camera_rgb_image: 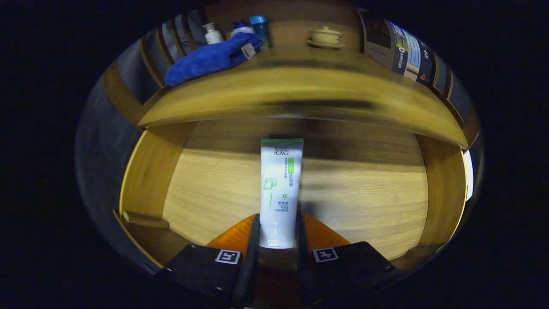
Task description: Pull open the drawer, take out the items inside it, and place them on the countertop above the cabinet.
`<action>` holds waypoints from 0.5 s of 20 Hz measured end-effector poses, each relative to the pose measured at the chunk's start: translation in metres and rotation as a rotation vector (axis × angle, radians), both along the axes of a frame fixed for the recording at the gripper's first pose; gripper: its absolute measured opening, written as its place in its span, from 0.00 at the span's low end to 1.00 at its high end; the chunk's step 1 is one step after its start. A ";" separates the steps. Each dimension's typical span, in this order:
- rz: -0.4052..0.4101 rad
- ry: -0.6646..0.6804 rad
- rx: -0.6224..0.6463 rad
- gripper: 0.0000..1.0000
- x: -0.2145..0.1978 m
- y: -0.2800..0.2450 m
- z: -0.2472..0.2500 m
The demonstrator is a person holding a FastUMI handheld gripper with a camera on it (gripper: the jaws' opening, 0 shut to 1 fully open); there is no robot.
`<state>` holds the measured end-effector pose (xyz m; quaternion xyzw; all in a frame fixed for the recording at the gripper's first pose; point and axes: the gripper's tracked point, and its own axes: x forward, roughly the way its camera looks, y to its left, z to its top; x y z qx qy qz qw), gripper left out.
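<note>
A white tube with a green end and green print (279,189) stands out ahead of me, its cap end clamped between my two black fingers. My gripper (277,240) is shut on the tube. Behind and below it lies the open wooden drawer (364,193), its floor bare around the tube. Above the drawer runs the cabinet's wooden countertop (300,86), slightly blurred.
On the countertop lie a blue cloth (212,58), a small white pump bottle (211,33), a blue-capped bottle (260,28) and a lidded cream cup on a saucer (326,36). The drawer's side walls (146,171) rise left and right.
</note>
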<state>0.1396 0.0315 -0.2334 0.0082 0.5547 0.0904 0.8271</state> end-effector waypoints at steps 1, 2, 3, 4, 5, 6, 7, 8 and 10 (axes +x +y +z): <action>0.021 -0.027 0.017 0.47 0.012 -0.017 0.025; 0.042 -0.051 0.030 0.47 0.009 0.006 0.048; 0.062 -0.070 0.040 0.47 0.006 0.005 0.063; 0.082 -0.081 0.053 0.47 0.002 0.004 0.078; 0.102 -0.083 0.075 0.47 -0.004 0.006 0.084; 0.115 -0.078 0.101 0.47 -0.012 0.002 0.087; 0.127 -0.075 0.130 0.47 -0.019 0.002 0.092; 0.135 -0.076 0.149 0.47 -0.023 0.002 0.102; 0.150 -0.108 0.171 0.47 -0.028 0.014 0.123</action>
